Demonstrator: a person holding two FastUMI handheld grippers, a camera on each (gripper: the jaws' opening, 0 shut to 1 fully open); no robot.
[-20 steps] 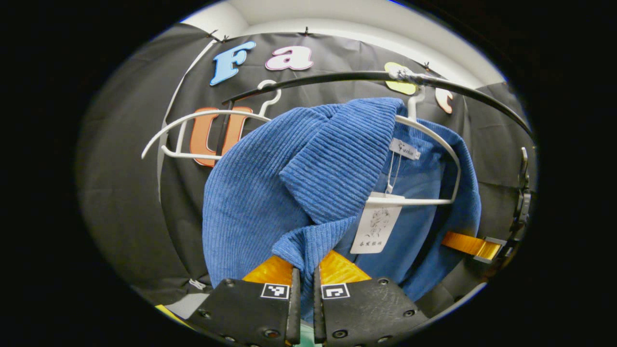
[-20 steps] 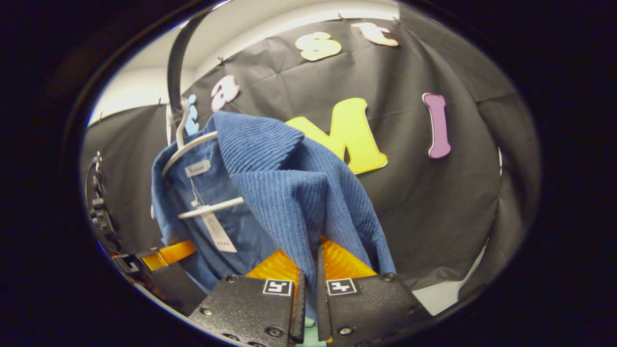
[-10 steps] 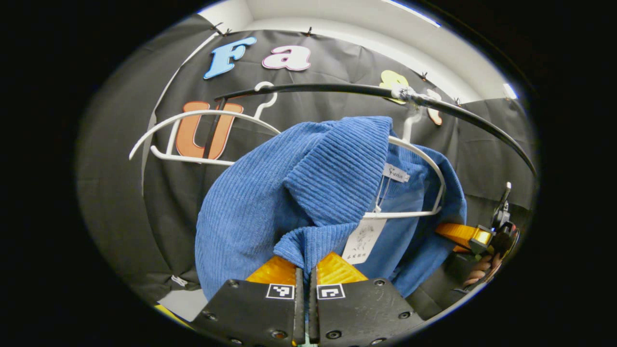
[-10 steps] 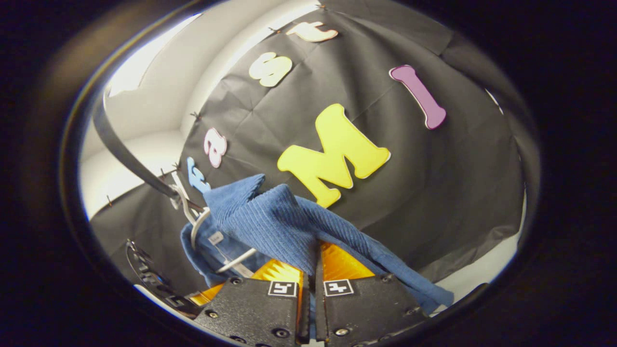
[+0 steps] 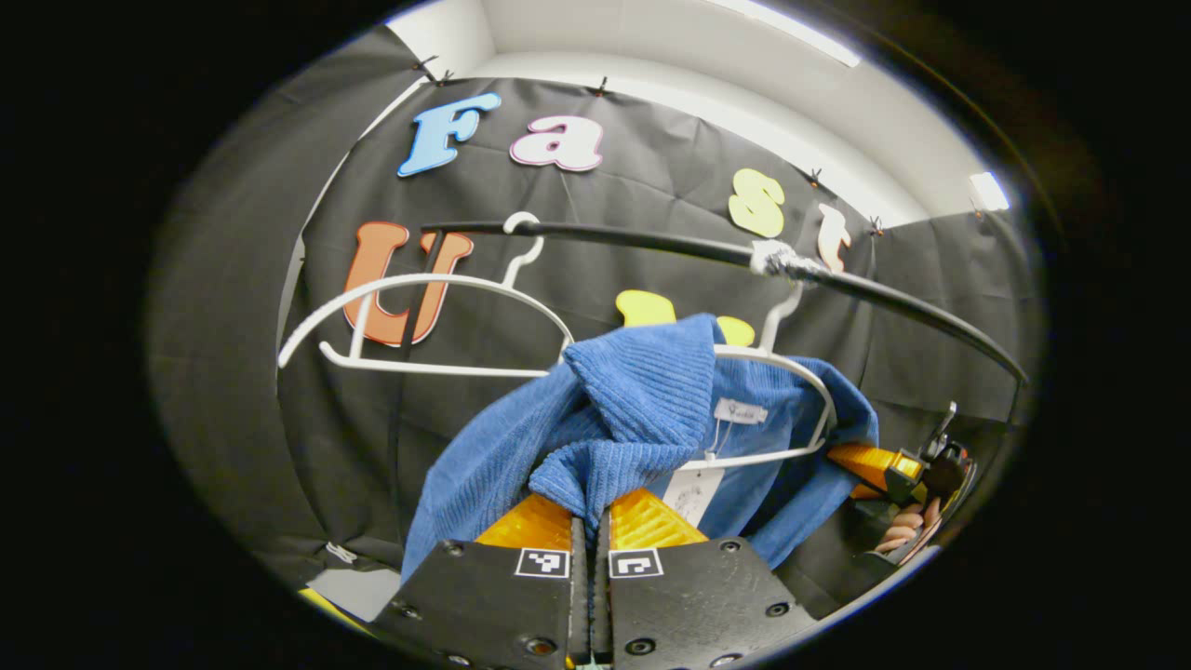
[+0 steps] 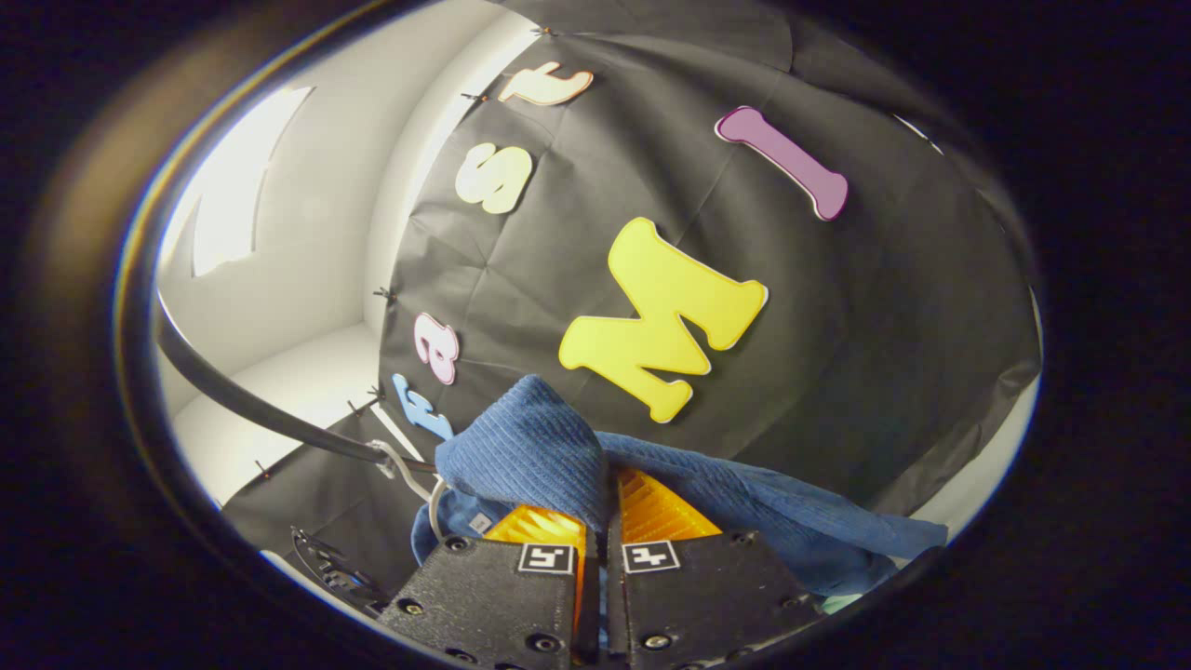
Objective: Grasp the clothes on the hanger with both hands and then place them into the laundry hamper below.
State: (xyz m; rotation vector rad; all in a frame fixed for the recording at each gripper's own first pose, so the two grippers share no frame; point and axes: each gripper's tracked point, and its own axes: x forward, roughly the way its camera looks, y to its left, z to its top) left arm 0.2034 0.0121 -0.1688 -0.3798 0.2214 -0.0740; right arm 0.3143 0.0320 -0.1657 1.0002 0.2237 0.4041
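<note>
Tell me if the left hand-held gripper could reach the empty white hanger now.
Probably not: the left hand-held gripper is shut on the blue sweater, which still hangs partly on its own hanger.

Blue ribbed sweater (image 5: 642,400); white hangers (image 5: 419,321); black rail (image 5: 651,244); white tag (image 5: 693,493).

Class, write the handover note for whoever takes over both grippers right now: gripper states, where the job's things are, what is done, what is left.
Left gripper: shut on a fold of the blue sweater.
Right gripper: shut on another fold of the sweater.
The sweater hangs partly on the white hanger, which hooks on the black rail. An empty hanger hangs beside it.
Done: both grasps.
Left: pull the sweater clear of the hanger, lower it into the hamper.
</note>
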